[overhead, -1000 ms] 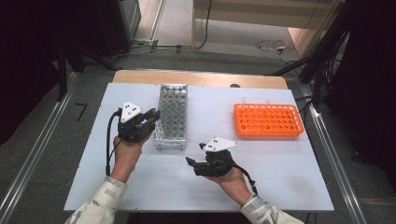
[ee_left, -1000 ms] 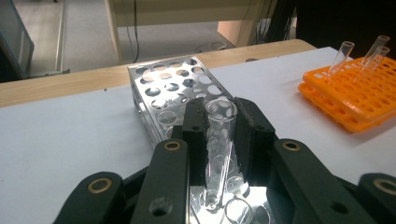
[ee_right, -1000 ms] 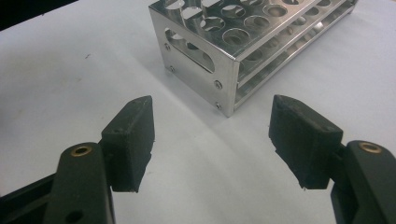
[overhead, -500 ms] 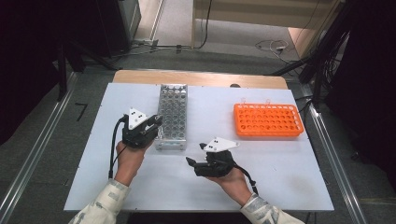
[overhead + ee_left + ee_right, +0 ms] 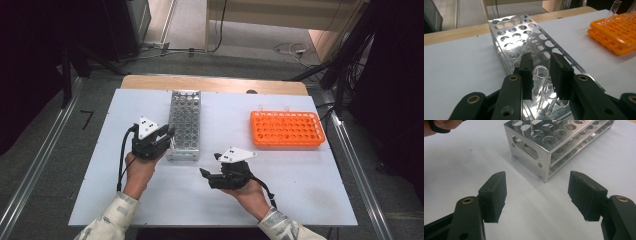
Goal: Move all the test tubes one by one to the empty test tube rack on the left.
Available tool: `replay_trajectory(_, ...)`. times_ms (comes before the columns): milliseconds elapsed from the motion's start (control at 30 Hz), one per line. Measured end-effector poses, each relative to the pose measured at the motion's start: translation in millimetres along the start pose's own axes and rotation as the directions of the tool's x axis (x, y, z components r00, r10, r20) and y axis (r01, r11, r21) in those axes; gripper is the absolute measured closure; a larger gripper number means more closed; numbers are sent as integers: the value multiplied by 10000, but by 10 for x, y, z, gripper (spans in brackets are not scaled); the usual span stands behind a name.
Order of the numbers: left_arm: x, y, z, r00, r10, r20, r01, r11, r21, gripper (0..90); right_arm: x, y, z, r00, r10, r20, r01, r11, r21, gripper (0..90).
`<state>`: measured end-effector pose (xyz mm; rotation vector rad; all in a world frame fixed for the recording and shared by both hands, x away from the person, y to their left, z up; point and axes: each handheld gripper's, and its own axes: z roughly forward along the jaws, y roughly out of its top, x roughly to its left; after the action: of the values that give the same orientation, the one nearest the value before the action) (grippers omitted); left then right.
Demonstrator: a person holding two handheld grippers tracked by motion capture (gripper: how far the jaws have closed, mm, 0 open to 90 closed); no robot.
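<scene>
While the left gripper (image 5: 541,75) hovers at the near end of the metal rack (image 5: 185,123), its jaws, just opened a little, flank a clear glass tube (image 5: 539,80) seated in a near hole; whether the pads still press on it cannot be told. Another tube (image 5: 547,98) stands beside it. Right gripper (image 5: 539,195), jaws wide apart and holding nothing, rests above the white table (image 5: 310,170); an orange rack (image 5: 286,129) lies well apart.

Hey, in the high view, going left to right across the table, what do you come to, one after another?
left gripper → metal tube rack → right gripper → orange tube rack, all on the white table.
</scene>
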<state>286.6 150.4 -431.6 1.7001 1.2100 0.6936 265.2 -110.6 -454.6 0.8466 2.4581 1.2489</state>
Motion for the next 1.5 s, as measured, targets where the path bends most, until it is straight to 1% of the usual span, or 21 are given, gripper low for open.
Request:
replay_trajectory(67, 5, 0, -9, 10000, -29, 0, 29, 10000, -24, 715, -5, 1, -5, 10000, 22, 27, -22, 10000, -37, 298)
replay_trajectory(267, 19, 5, -38, 9996, -251, 159, 253, 9996, -144, 643, -43, 1, -35, 9998, 137, 156, -135, 9999, -88, 299)
replay_trajectory(333, 17, 3, -45, 9995, -265, 174, 268, 9995, -171, 599, -66, 1, -48, 9997, 165, 204, -162, 9998, -107, 298)
replay_trajectory(367, 13, -1, -50, 9997, -216, 109, 217, 9996, -175, 574, -80, 0, -53, 9996, 157, 239, -154, 9998, -121, 298)
replay_trajectory(433, -3, -14, -52, 9997, -236, 77, 238, 9994, -243, 503, -109, 0, -65, 9994, 190, 302, -187, 9998, -102, 298)
replay_trajectory(533, -21, -19, -54, 9998, -206, -22, 205, 9996, -179, 419, -176, -1, -83, 9984, 386, 422, -383, 9992, -82, 296)
replay_trajectory(633, -28, -18, -63, 9989, -378, -266, 371, 9990, -259, 310, -265, -3, -114, 9966, 578, 596, -567, 9982, -192, 296)
replay_trajectory(700, -23, -21, -65, 9972, -623, -412, 612, 9977, -283, 215, -323, -1, -143, 9947, 676, 773, -659, 9975, -245, 296)
replay_trajectory(733, -16, -25, -67, 9973, -666, -301, 656, 9973, -320, 201, -353, -1, -159, 9935, 725, 878, -704, 9972, -270, 297)
replay_trajectory(800, -9, -31, -71, 9968, -722, -355, 711, 9969, -328, 197, -423, -2, -185, 9904, 885, 1059, -851, 9957, -357, 296)
replay_trajectory(833, -3, -32, -75, 9966, -740, -376, 727, 9968, -340, 179, -461, -4, -200, 9891, 927, 1143, -888, 9953, -389, 297)
replay_trajectory(900, 7, -33, -78, 9958, -835, -379, 821, 9960, -364, 159, -532, -6, -234, 9849, 1092, 1345, -1036, 9935, -477, 296)
replay_trajectory(967, 19, -35, -82, 9954, -930, -234, 923, 9952, -312, 147, -607, -7, -271, 9809, 1236, 1503, -1156, 9914, -605, 296)
replay_trajectory(1000, 21, -37, -83, 9953, -941, -230, 935, 9952, -274, 137, -643, -7, -292, 9786, 1294, 1602, -1206, 9907, -636, 296)
replay_trajectory(1100, 13, -40, -83, 9955, -932, -168, 927, 9954, -255, 99, -764, -21, -326, 9685, 1454, 2022, -1346, 9887, -661, 295)
replay_trajectory(1267, 20, -41, -98, 9947, -1031, 18, 1031, 9941, -329, 60, -966, -51, -384, 9522, 1878, 2409, -1747, 9818, -748, 294)
replay_trajectory(1333, 37, -40, -97, 9936, -1121, 168, 1126, 9933, -277, 48, -1025, -59, -407, 9453, 1915, 2641, -1770, 9811, -779, 294)
replay_trajectory(1367, 51, -40, -98, 9920, -1221, 323, 1229, 9921, -238, 40, -1058, -64, -415, 9431, 1914, 2720, -1767, 9812, -776, 294)
replay_trajectory(1400, 66, -42, -97, 9894, -1341, 562, 1357, 9905, -243, 40, -1089, -71, -424, 9389, 2016, 2788, -1868, 9792, -789, 294)
replay_trajectory(1433, 77, -42, -101, 9883, -1403, 595, 1419, 9896, -238, 40, -1120, -80, -433, 9361, 2087, 2832, -1932, 9777, -819, 294)
replay_trajectory(1500, 83, -42, -106, 9900, -1332, 455, 1345, 9906, -266, 40, -1183, -97, -452, 9295, 2185, 2971, -2022, 9757, -848, 294)
